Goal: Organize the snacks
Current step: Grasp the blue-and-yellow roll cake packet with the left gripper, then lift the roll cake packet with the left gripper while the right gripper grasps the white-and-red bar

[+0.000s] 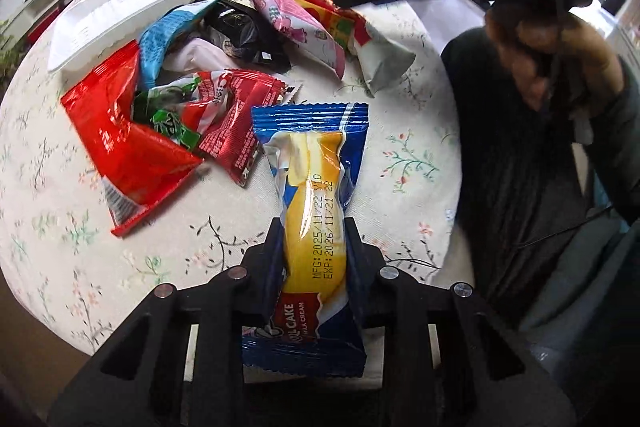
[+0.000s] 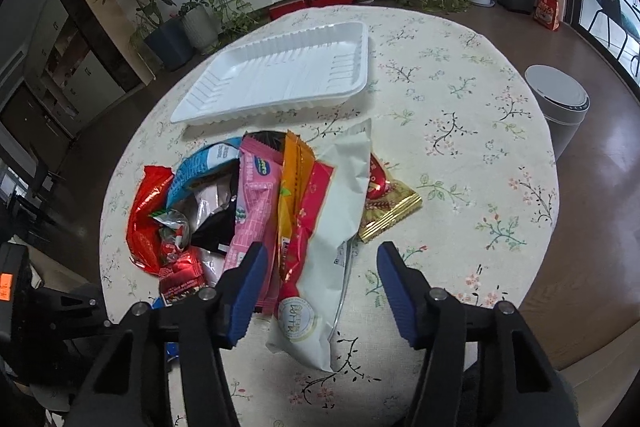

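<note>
My left gripper (image 1: 314,223) is shut on a blue-and-yellow roll cake packet (image 1: 312,163), held above the floral tablecloth (image 1: 400,155) just in front of the snack pile. In the pile lie a red packet (image 1: 120,143), a pink packet (image 1: 296,27) and a black one (image 1: 240,31). My right gripper (image 2: 320,249) stands open over the pile's near side. A long white packet (image 2: 340,195) and a red-orange one (image 2: 298,211) lie between its blue pads, which are not pressing on either. The empty white tray (image 2: 280,75) sits behind the pile.
A gold-edged packet (image 2: 390,211) pokes out right of the white one. The round table's edge curves close on the right, with a white bin (image 2: 560,103) on the floor beyond it. The person's dark clothing (image 1: 520,147) fills the right of the left wrist view.
</note>
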The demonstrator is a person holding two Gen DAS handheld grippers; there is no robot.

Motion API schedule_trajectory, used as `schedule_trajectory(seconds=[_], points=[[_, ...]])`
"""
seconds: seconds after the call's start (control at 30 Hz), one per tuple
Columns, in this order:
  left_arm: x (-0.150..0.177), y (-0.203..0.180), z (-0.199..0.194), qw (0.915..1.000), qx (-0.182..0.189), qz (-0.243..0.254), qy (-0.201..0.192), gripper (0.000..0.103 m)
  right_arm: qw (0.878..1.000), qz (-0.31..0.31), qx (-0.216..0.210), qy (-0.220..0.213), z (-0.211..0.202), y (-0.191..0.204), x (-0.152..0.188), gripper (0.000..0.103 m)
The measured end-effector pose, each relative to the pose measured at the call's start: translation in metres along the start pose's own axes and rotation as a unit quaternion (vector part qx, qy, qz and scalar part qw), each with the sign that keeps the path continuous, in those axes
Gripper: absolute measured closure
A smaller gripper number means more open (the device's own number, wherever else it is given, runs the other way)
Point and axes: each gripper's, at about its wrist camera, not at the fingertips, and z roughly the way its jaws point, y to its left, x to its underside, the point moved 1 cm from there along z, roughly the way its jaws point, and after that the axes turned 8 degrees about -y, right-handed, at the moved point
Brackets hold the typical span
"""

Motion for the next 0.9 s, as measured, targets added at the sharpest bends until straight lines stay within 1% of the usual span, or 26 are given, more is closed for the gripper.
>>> schedule_trajectory(seconds=[0.07,0.13,0.17,0.23,0.33,0.4,0.5,0.63,0.77,0.9], points=[[0.003,0.003,-0.003,0.9999,0.003,-0.014,-0.008,0.078,1.0,0.0,0.001,0.017,0.009,0.002,0.003,0.053],[0.006,0.006,-0.006,0.9995,0.005,-0.026,-0.015,0.078,1.0,-0.003,0.005,0.028,0.013,0.004,0.006,0.055],[0.016,0.01,-0.016,0.9993,0.007,-0.032,-0.018,0.078,0.999,-0.007,0.007,0.03,0.013,0.005,0.007,0.056],[0.027,0.013,-0.021,0.999,0.011,-0.036,-0.024,0.078,0.999,-0.014,0.013,0.034,0.012,0.006,0.01,0.056],[0.032,0.015,-0.023,0.9989,0.015,-0.035,-0.029,0.078,0.998,-0.022,0.029,0.047,0.015,0.006,0.012,0.056],[0.028,0.012,-0.024,0.9987,0.016,-0.035,-0.033,0.078,0.997,-0.024,0.041,0.056,0.019,0.004,0.013,0.056],[0.029,0.014,-0.028,0.9984,0.015,-0.04,-0.036,0.078,0.995,-0.04,0.067,0.055,0.02,0.003,0.012,0.056],[0.033,0.018,-0.031,0.9979,0.007,-0.052,-0.037,0.078,0.994,-0.051,0.073,0.066,0.019,0.0,0.011,0.056],[0.034,0.014,-0.027,0.9982,0.004,-0.049,-0.034,0.078,0.99,-0.071,0.077,0.094,0.017,-0.003,0.016,0.056],[0.033,0.012,-0.024,0.9983,0.002,-0.048,-0.033,0.078,0.988,-0.071,0.092,0.099,0.011,-0.014,0.016,0.056]])
